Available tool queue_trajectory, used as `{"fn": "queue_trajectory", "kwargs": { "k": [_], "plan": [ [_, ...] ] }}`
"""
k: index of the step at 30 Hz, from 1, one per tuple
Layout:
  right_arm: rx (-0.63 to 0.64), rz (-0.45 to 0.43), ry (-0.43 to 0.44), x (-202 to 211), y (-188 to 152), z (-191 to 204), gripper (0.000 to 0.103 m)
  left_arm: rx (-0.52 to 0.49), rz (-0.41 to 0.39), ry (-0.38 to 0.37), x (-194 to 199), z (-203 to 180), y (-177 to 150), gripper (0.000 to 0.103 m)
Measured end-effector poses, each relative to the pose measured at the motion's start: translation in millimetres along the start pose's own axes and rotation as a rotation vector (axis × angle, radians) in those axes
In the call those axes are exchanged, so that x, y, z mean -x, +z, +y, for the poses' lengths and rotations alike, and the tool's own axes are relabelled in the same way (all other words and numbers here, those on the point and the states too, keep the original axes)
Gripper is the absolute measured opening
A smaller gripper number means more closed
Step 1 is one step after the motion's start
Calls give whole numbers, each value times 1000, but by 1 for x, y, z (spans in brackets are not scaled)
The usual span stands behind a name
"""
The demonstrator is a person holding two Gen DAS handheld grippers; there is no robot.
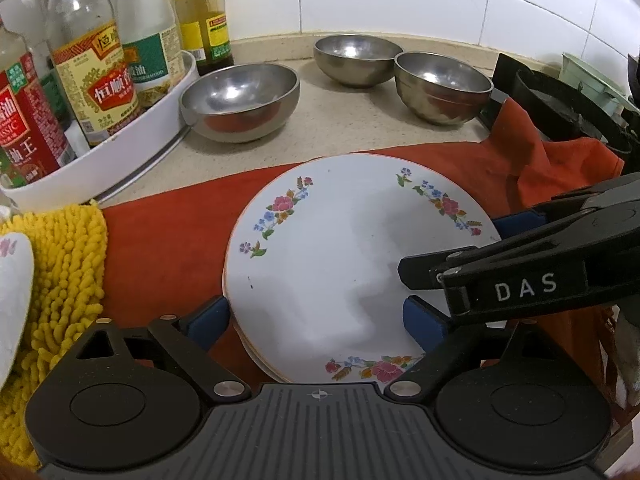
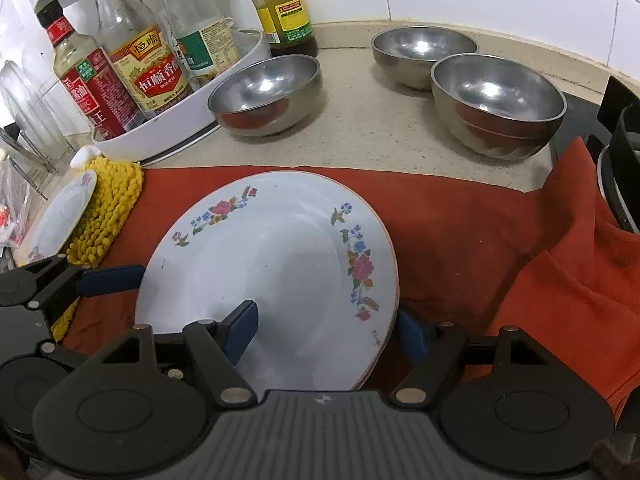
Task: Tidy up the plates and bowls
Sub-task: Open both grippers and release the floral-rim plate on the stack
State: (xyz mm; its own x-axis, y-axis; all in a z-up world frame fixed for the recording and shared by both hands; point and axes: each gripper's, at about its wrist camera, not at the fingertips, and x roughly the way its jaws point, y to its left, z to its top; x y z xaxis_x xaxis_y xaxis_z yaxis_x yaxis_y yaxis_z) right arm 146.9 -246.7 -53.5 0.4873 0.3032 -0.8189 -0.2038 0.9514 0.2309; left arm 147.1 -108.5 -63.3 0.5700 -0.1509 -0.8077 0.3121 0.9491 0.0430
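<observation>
A stack of white floral plates (image 1: 340, 248) lies on a red cloth (image 1: 160, 248); it also shows in the right wrist view (image 2: 272, 272). My left gripper (image 1: 316, 320) is open, one pad off the stack's near-left rim and one over the top plate. My right gripper (image 2: 326, 332) is open, one pad over the top plate and one outside its right rim; it also shows in the left wrist view (image 1: 452, 256). Three steel bowls stand behind on the counter: left (image 1: 240, 100), middle (image 1: 354, 60), right (image 1: 442, 86). Another floral plate (image 2: 60, 216) lies far left.
A white tray (image 1: 132, 136) with several sauce bottles stands at the back left. A yellow chenille mat (image 1: 64, 276) lies left of the red cloth. A black stove (image 1: 568, 108) sits at the right. Tiled wall is behind.
</observation>
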Motion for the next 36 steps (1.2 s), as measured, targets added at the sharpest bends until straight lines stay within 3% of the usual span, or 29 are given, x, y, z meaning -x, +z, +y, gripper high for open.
{"fn": "queue_trajectory", "kwargs": {
  "k": [7, 8, 9, 11, 13, 17, 20, 24, 36],
  "plan": [
    [-6, 9, 21, 0, 0, 5, 70, -8, -5, 6, 4, 1, -1, 95],
    [-8, 7, 29, 1, -1, 6, 70, -16, -11, 6, 6, 0, -2, 90],
    [-4, -1, 41, 2, -1, 8, 71, -30, -13, -50, 8, -1, -2, 81],
    [-6, 9, 97, 1, -1, 12, 71, -38, -17, -100, 14, -8, -2, 83],
    [-17, 42, 142, -3, 0, 15, 69, -76, -25, -34, 17, -12, -3, 87],
    [-9, -14, 83, 1, 2, 9, 68, 65, -37, -42, 28, 24, -8, 89],
    [-21, -34, 92, 5, 8, 7, 68, 144, -18, 17, 22, 48, -6, 89],
    [14, -16, 85, -2, 11, 19, 68, 135, 28, 51, 12, 52, -6, 89],
    [84, -40, 2, 7, 14, 34, 68, 124, 53, 28, 9, 45, -7, 89]
  ]
}}
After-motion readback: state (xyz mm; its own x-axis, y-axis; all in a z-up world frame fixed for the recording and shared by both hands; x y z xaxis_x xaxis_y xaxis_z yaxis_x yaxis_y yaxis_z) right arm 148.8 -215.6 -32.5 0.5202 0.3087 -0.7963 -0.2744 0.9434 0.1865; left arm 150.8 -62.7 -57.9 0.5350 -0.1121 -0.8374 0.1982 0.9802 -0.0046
